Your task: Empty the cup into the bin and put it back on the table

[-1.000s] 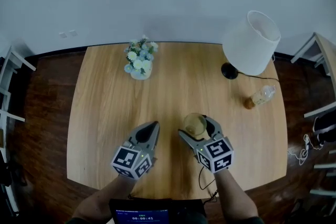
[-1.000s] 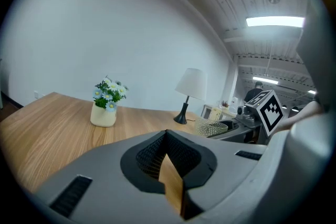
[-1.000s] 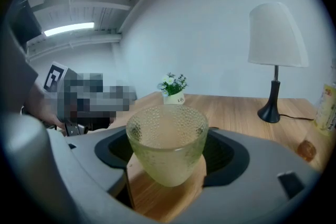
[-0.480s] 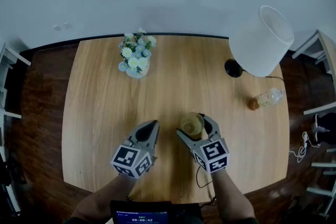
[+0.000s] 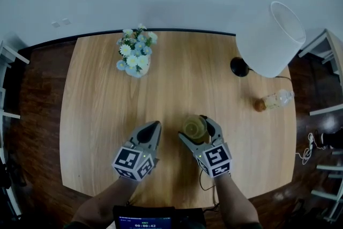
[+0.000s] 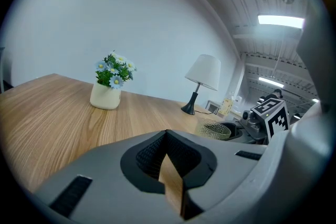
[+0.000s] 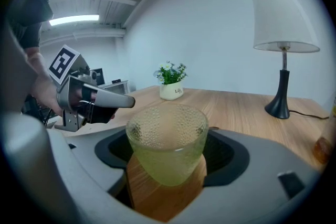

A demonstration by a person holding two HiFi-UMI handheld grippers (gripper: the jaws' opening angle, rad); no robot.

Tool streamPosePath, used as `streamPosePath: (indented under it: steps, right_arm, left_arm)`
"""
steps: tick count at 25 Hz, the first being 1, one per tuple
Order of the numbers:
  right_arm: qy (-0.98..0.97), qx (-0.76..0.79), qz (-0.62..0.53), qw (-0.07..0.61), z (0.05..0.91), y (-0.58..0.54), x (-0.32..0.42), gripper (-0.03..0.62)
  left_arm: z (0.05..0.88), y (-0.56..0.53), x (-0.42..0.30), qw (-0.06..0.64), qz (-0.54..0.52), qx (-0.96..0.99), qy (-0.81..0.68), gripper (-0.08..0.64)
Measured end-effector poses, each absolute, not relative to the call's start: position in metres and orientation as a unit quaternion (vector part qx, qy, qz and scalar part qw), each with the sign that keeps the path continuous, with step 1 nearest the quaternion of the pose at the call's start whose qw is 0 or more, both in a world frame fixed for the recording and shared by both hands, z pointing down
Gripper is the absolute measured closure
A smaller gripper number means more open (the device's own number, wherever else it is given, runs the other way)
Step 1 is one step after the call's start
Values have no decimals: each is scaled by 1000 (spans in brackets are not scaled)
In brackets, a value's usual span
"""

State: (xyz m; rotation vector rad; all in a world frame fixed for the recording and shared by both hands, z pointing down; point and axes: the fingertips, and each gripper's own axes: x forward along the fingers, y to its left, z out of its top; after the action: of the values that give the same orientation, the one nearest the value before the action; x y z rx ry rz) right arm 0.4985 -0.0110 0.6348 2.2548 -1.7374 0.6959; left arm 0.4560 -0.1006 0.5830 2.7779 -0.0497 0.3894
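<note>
Right gripper (image 5: pixel 194 128) has its jaws closed around the cup (image 7: pixel 167 140), pads snug against both sides about halfway up, and the cup sits low over the near middle of the table (image 5: pixel 102 115). I can't tell if it's still resting on the wood or just lifted. Left gripper (image 5: pixel 152 128) is pretty much pinched together with nothing in it, hovering just beside the other one. The cup is a stubby clear glass tumbler, pebbly and dimpled all over, tapering to a rounded bottom, with yellowish-green liquid filling roughly the lower half. My guess is it's got some weight with that liquid, it's rigid and breakable, and the dimples should give the pads decent bite. The taper could still let it slide down if the squeeze is loose. Holding it around the belly like this seems right to me, and keeping it level matters or it sloshes. I don't see a bin anywhere. The tabletop is smooth light wood with visible grain, and a white lamp (image 5: pixel 270 40), a flower pot (image 5: pixel 134 56) and a bottle (image 5: pixel 274 99) lying on its side sit well away.
</note>
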Motion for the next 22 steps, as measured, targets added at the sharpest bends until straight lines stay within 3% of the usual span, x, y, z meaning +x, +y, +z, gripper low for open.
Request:
streamPosePath:
  steps: [22]
  right_arm:
    - [-584,777,216,95,616,-3,496,156]
  left_arm:
    - [563,-92,444,159,119,980,-18,569]
